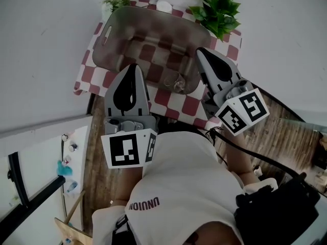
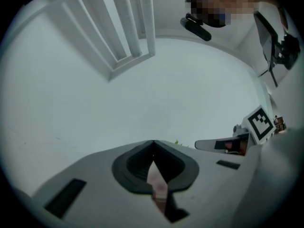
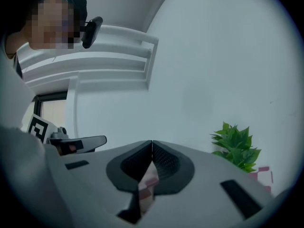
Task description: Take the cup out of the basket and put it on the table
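Observation:
A smoky see-through basket (image 1: 109, 30) lies on a red-and-white checkered cloth (image 1: 191, 106). A clear glass cup (image 1: 178, 84) sits inside it near the front right corner. My left gripper (image 1: 134, 66) hovers over the basket's front edge, left of the cup, jaws shut with nothing in them. My right gripper (image 1: 201, 51) hangs over the basket's right end, just beyond the cup, also shut and empty. In the left gripper view the jaws meet at the tip of that gripper (image 2: 153, 142); in the right gripper view the right gripper (image 3: 152, 142) shows the same. Both views face a white wall.
A leafy green plant (image 1: 217, 6) stands behind the basket's right corner, also in the right gripper view (image 3: 237, 145). A smaller plant (image 1: 117, 0) and a white round object (image 1: 164, 5) stand at the back. The wooden table (image 1: 271, 131) extends right; a white shelf (image 1: 41, 162) is at left.

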The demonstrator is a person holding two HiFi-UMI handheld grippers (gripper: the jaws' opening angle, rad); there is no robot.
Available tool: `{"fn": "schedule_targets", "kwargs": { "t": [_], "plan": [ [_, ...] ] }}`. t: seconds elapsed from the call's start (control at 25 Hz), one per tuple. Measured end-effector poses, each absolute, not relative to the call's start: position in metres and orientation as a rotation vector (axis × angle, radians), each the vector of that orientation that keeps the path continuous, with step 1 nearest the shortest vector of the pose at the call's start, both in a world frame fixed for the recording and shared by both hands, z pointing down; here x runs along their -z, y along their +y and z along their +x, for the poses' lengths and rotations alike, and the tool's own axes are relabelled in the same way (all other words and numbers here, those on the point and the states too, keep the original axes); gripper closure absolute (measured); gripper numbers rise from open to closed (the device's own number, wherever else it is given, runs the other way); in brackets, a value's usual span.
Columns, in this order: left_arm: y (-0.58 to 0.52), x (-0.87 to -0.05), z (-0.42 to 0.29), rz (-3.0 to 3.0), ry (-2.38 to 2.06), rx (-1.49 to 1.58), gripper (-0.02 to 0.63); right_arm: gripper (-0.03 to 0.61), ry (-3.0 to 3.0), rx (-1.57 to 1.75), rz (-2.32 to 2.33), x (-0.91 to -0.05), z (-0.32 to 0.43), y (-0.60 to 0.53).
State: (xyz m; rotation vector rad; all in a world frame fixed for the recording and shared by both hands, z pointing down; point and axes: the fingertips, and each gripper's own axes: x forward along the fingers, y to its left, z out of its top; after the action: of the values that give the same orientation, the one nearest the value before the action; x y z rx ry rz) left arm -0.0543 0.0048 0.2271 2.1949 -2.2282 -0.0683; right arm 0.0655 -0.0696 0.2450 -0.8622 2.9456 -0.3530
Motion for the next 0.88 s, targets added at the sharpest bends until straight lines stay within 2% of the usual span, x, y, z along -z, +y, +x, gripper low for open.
{"fn": "schedule_targets", "kwargs": {
  "t": [0.88],
  "plan": [
    [-0.055, -0.241, -0.103, 2.226, -2.112, 0.118, 0.602, 0.56, 3.551, 0.471, -0.605, -0.309, -0.008, -0.101]
  ]
}}
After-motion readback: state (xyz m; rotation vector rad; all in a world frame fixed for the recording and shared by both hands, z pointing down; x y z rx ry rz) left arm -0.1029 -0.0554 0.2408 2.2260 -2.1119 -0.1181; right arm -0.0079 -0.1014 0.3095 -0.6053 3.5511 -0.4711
